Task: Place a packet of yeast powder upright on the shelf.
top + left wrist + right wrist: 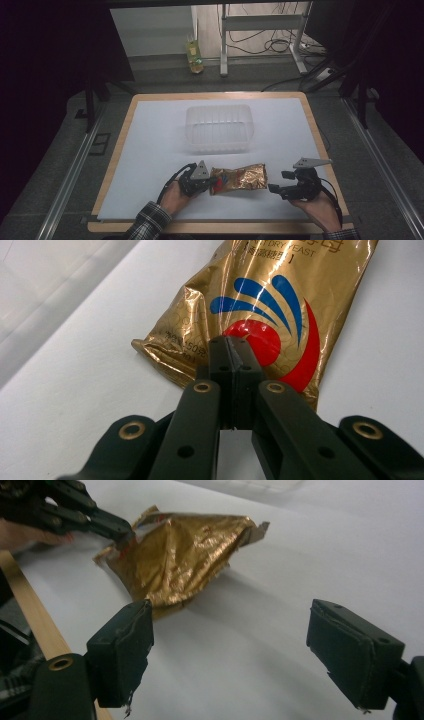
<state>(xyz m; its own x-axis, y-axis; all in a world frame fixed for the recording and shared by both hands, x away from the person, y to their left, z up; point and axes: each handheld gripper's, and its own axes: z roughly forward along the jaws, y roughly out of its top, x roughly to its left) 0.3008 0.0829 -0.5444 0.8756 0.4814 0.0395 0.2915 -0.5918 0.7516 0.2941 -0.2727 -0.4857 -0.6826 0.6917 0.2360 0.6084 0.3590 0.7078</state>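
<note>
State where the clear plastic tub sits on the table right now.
In the high view the clear plastic tub stands mid-table toward the far edge, beyond the gold packet.

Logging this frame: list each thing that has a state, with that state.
Gold foil packet: lying flat on the white sheet, crumpled, one end pinched.
Left gripper: shut on the packet's end.
Right gripper: open, holding nothing, beside the packet.
Clear plastic tub: upright, empty.

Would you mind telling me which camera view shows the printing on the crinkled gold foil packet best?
The left gripper view: the crinkled gold foil packet is close, its blue and red emblem legible. The high view shows it small; the right gripper view shows mostly plain gold foil.
</note>
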